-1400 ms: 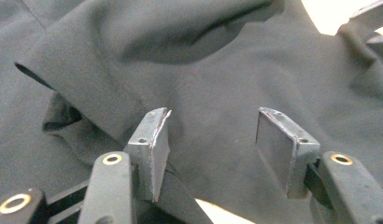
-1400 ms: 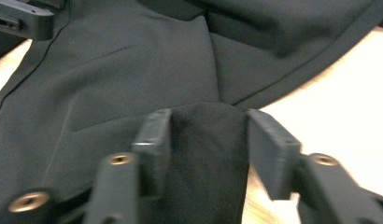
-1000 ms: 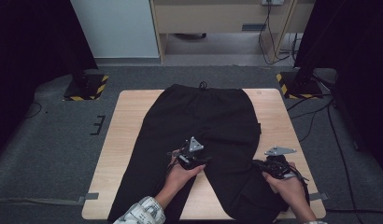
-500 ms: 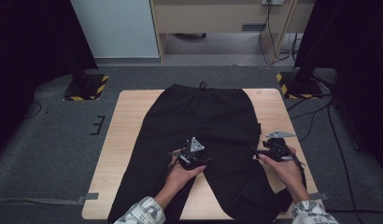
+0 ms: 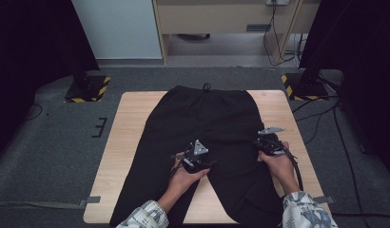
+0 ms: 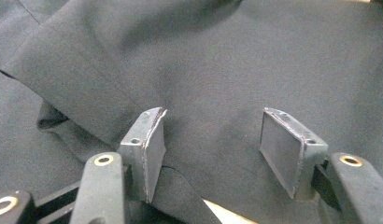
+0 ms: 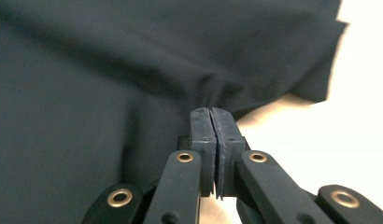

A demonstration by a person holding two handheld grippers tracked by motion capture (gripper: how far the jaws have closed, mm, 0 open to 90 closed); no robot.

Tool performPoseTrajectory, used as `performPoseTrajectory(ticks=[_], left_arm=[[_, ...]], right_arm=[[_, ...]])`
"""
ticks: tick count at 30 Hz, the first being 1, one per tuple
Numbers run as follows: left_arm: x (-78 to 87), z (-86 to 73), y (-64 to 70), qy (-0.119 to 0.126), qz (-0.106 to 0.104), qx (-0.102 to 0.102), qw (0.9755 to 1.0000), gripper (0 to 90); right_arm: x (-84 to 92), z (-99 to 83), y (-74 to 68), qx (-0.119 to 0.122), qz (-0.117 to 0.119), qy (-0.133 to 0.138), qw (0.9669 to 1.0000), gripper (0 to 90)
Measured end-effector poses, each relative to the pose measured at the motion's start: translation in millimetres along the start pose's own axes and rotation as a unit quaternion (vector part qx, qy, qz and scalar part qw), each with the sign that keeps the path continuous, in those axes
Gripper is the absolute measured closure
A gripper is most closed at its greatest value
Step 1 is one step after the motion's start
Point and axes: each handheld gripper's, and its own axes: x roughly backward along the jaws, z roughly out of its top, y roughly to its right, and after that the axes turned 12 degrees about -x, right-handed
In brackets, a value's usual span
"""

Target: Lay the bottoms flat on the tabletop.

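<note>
Black trousers (image 5: 217, 118) lie flat on the wooden table (image 5: 131, 137), waistband at the far side, legs toward me. My left gripper (image 5: 199, 154) rests at the crotch. Its jaws stand open on the dark cloth (image 6: 217, 70), with nothing pinched between the pads (image 6: 154, 144). My right gripper (image 5: 268, 143) is at the outer edge of the right trouser leg. Its jaws have just been closing and now meet at the tips (image 7: 211, 112), where the cloth (image 7: 110, 93) bunches into small folds, nipped between them.
Bare wood shows beside the right leg's edge (image 7: 348, 107) and along both sides of the table. Black-and-yellow stand bases (image 5: 86, 88) (image 5: 302, 85) sit on the floor beyond the far corners. Cables (image 5: 321, 118) trail on the floor to the right.
My right hand has moved away from me along the right leg's outer edge, toward the hip. Left hand and trousers have stayed put.
</note>
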Motion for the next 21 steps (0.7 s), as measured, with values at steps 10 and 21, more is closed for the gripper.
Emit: performPoseTrajectory(ticks=[10,21], left_arm=[[0.0,-0.1,0.3,-0.006,0.005,-0.015,0.9999,39.5],[13.0,7.0,3.0,0.015,0.003,-0.014,0.9998,42.0]], right_arm=[[-7.9,15.4,5.9,-0.039,0.005,0.057,0.9976,60.8],[24.3,-35.0,-14.1,-0.002,0.047,0.033,0.9984,50.6]])
